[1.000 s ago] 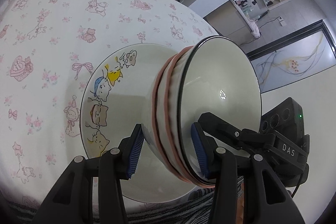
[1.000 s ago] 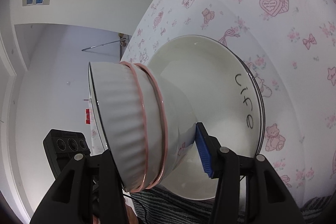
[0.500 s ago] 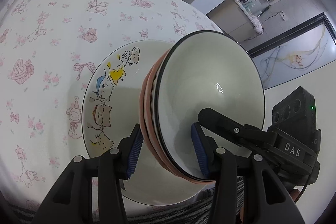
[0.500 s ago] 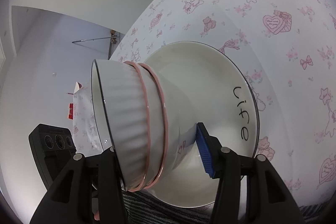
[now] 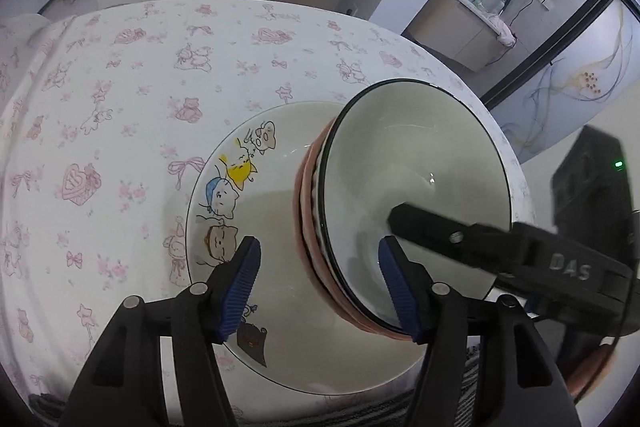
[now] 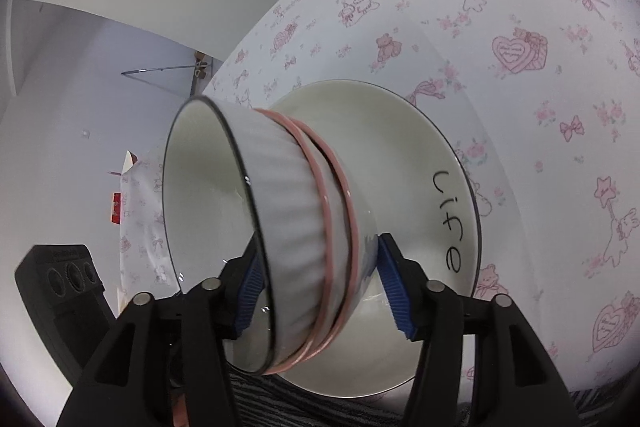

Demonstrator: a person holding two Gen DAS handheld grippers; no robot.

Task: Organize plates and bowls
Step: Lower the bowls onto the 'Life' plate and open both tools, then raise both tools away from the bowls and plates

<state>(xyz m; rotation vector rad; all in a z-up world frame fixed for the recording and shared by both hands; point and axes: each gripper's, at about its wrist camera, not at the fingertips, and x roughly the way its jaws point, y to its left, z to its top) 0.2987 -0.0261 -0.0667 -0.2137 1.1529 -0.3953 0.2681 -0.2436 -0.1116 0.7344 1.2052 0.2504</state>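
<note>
Left wrist: fingers (image 5: 394,285) opening, straddling the stacked bowls (image 5: 400,195).

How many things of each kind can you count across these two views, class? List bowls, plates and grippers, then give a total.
bowls: 3 (one dark-rimmed, two pink-rimmed, nested)
plate: 1 in view, under the bowls
Grippers: 2, the left gripper and the right gripper, both with jaws opening around the bowls
Total: 6
</note>
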